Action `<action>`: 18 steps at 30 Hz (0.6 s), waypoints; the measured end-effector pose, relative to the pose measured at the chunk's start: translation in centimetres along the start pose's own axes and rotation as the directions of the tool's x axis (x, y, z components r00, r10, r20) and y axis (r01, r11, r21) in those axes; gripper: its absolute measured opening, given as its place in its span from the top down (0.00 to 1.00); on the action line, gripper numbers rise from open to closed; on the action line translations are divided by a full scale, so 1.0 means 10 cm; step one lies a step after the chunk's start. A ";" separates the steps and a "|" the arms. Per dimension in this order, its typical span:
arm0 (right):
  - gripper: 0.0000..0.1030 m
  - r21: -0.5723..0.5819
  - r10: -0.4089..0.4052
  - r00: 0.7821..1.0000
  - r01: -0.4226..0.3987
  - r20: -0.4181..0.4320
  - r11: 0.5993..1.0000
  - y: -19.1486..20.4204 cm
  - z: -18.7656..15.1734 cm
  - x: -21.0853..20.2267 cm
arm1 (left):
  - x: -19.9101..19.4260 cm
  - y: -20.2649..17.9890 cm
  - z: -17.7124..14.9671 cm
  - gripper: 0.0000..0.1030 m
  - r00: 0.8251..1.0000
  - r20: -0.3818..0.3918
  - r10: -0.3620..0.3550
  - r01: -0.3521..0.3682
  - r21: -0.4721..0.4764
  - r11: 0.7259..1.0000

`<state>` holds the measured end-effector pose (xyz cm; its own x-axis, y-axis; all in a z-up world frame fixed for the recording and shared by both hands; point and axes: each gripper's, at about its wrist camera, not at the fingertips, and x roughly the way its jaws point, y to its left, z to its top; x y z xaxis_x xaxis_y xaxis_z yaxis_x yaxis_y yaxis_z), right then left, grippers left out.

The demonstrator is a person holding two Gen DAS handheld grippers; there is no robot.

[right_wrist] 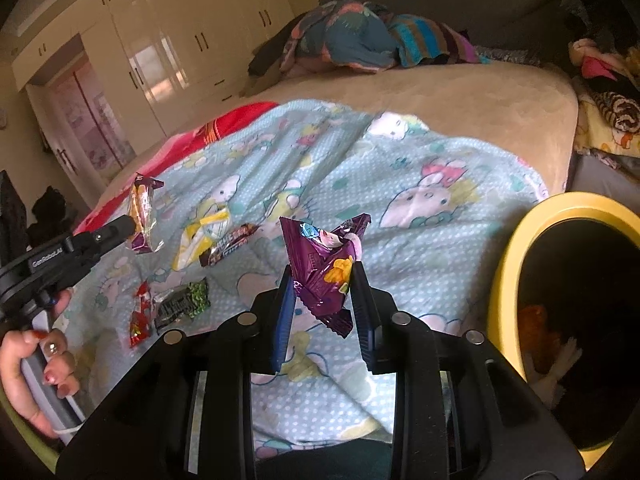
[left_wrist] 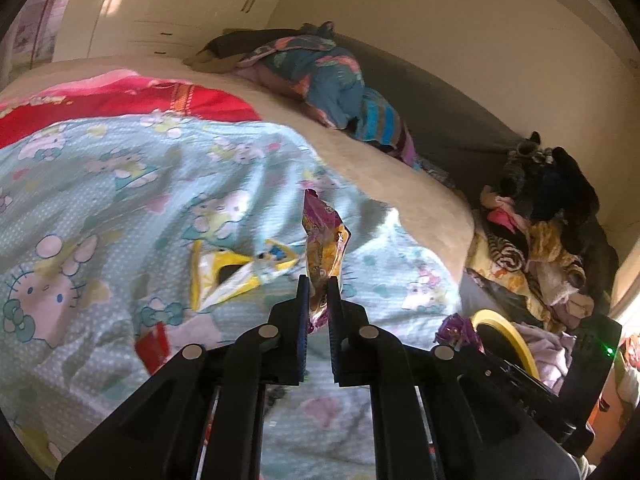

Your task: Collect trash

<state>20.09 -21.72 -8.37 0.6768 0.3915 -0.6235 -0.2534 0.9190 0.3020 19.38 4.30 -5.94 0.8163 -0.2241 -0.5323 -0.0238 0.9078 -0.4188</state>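
- Left tool (left_wrist: 318,278): its two blue-padded fingers are pressed onto the lower end of an orange-and-purple snack wrapper (left_wrist: 325,240), which stands upright above the tool and clear of the bed. In the right wrist view the same tool reaches in from the left edge with the wrapper hanging at its tip, above the bed's left side.
- Bed, Hello Kitty blanket (right_wrist: 400,168): litter not yet collected lies on it, left of centre: a yellow-and-white wrapper (right_wrist: 202,236), a dark candy-bar wrapper (right_wrist: 232,242) touching it, a small red wrapper (right_wrist: 140,316) and, just beside that, a green-and-black wrapper (right_wrist: 182,304).
- Right tool (right_wrist: 320,276): its fingers pinch a crumpled purple foil snack bag (right_wrist: 324,268) from both sides; the bag is lifted off the blanket.
- Yellow-rimmed bin (right_wrist: 508,264): stands at the bed's right edge, near the right tool, mouth open; something orange and something white lie inside, too dark to identify.
- Step in hand (judgement): both pieces are grasped and lifted, so this is the carry to the bin.
- Next move (judgement): the right tool needs only a short swing rightward over the rim before spreading. The left tool has farther to travel and should wait its turn, so the tools do not crowd the opening. Four wrappers remain.
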 end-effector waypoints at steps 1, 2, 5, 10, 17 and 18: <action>0.79 0.004 -0.003 1.000 0.003 0.007 1.000 -0.02 0.01 -0.03 | -0.01 -0.03 0.00 0.92 1.000 0.000 -0.008 0.008 0.005 1.000; 0.79 0.008 -0.004 1.000 0.004 0.012 1.000 -0.04 0.02 -0.06 | -0.02 -0.10 0.00 0.92 1.000 0.001 -0.022 0.022 0.013 1.000; 0.79 0.029 -0.019 0.999 0.018 0.029 0.999 -0.17 0.04 -0.16 | -0.03 -0.25 -0.01 0.92 0.999 0.000 -0.049 0.049 0.037 0.998; 0.79 0.077 -0.048 0.998 0.045 0.045 0.996 -0.40 0.05 -0.29 | -0.05 -0.49 -0.05 0.92 0.996 -0.011 -0.088 0.089 0.077 0.993; 0.79 0.136 -0.095 0.993 0.084 0.072 0.987 -0.72 0.03 -0.47 | -0.04 -0.81 -0.15 0.92 0.989 -0.039 -0.141 0.145 0.126 0.981; 0.79 0.147 -0.102 0.992 0.090 0.076 0.985 -0.77 0.03 -0.50 | -0.04 -0.86 -0.17 0.92 0.988 -0.045 -0.149 0.154 0.134 0.979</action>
<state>18.86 -30.81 -7.38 0.7495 0.2908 -0.5948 -0.0869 0.9338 0.3472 18.24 -4.04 -3.36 0.7841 -0.3726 -0.4963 0.1797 0.9018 -0.3931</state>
